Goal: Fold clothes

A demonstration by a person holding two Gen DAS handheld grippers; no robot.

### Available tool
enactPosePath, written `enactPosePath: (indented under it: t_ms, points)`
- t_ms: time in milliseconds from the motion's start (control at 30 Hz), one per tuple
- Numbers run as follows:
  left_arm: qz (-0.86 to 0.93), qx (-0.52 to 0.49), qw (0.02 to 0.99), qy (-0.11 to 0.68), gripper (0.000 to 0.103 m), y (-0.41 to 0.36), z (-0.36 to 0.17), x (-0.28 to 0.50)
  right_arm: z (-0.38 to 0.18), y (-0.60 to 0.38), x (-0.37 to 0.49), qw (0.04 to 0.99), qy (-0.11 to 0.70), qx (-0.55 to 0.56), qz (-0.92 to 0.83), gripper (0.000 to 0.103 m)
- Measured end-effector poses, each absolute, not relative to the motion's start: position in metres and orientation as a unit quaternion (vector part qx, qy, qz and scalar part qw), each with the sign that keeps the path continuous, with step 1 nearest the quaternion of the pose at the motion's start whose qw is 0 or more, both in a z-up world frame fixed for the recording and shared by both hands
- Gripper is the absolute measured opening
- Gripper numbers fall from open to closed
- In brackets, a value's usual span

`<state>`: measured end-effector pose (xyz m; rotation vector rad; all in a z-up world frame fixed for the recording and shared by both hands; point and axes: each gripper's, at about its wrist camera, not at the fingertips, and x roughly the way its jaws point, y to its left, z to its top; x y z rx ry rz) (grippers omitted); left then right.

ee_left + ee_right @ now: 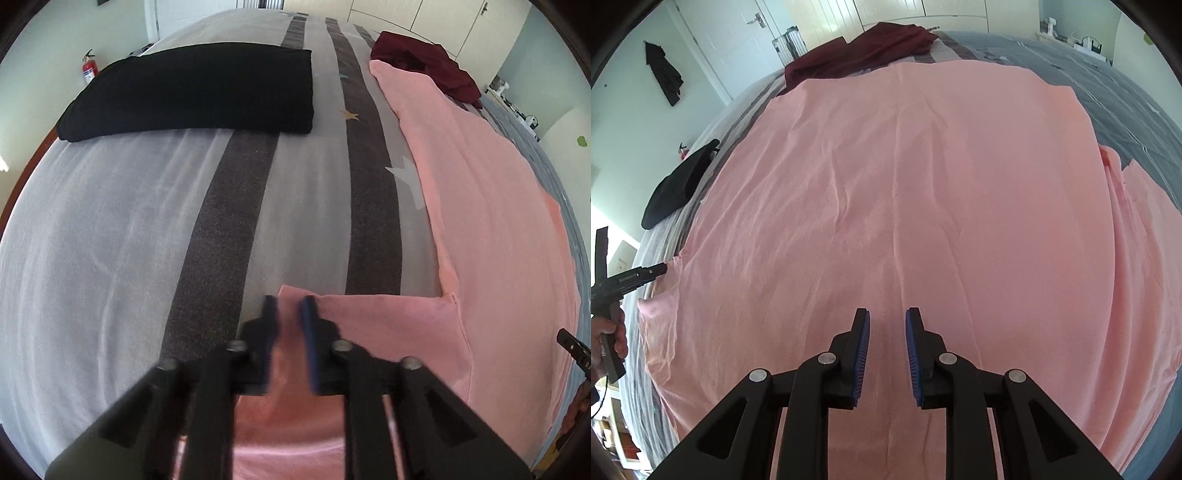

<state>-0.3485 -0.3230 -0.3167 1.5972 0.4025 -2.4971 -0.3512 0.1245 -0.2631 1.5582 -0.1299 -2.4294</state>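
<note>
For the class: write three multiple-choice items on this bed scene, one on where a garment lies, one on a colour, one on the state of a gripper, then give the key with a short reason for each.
1. Where does the dark red garment lie?
A. At the far end of the bed, past the pink garment
B. On top of the folded black garment
C. On the floor

2. What colour are the stripes on the bed cover?
A. Green
B. Dark grey
C. Yellow

3. How does the left gripper stand?
A. Wide open above the black garment
B. Out of sight in both views
C. Shut on the pink garment's sleeve

Key: 1 A, it lies crumpled beyond the pink cloth's far edge. 2 B, dark grey bands run along the pale cover. 3 C, pink cloth sits pinched between its pads at the sleeve end.
</note>
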Motion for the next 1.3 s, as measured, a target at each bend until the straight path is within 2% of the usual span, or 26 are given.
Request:
enactPosePath:
  t_ms: [167, 267, 367, 533, 633, 733, 800, 933, 967, 1200, 1300]
  points:
    - [-0.852, 0.496, 0.091, 0.142, 0.001, -0.341, -0.29, -0.363, -0.27, 0.133, -0.352, 0.109, -0.054, 0.541, -0.832, 0.021]
    - [-0.844, 0.508, 0.111, 0.131, 0.001, -0.347, -0.292, -0.374, -0.277, 0.142, -0.347, 0.104, -0.055, 0.549, -0.828, 0.021]
    - [-0.837, 0.509, 0.11, 0.169, 0.001, -0.359, -0.289, -0.372, -0.279, 0.146, -0.343, 0.107, -0.049, 0.547, -0.829, 0.021]
    - [-0.858, 0.483, 0.07, 0.158, 0.001, -0.321, -0.263, -0.349, -0.274, 0.161, -0.341, 0.093, -0.057, 0.536, -0.837, 0.021]
    - [-0.845, 0.511, 0.073, 0.137, 0.002, -0.298, -0.283, -0.343, -0.27, 0.179, -0.34, 0.075, -0.065, 0.526, -0.845, 0.021]
    - [-0.817, 0.55, 0.117, 0.13, 0.002, -0.295, -0.319, -0.344, -0.264, 0.209, -0.339, 0.049, -0.068, 0.515, -0.853, 0.021]
    - [-0.819, 0.536, 0.143, 0.146, 0.002, -0.292, -0.31, -0.343, -0.259, 0.233, -0.341, 0.027, -0.065, 0.509, -0.858, 0.024]
    - [-0.837, 0.507, 0.132, 0.158, 0.002, -0.259, -0.275, -0.337, -0.245, 0.301, -0.34, -0.027, -0.066, 0.49, -0.869, 0.039]
    - [-0.843, 0.503, 0.123, 0.148, 0.002, -0.245, -0.268, -0.334, -0.242, 0.321, -0.338, -0.045, -0.065, 0.486, -0.87, 0.046]
    - [-0.845, 0.508, 0.1, 0.137, 0.003, -0.169, -0.251, -0.322, -0.256, 0.429, -0.365, -0.112, -0.056, 0.49, -0.863, 0.047]
    - [-0.837, 0.515, 0.113, 0.148, 0.003, -0.148, -0.254, -0.307, -0.272, 0.46, -0.376, -0.113, -0.091, 0.505, -0.851, 0.047]
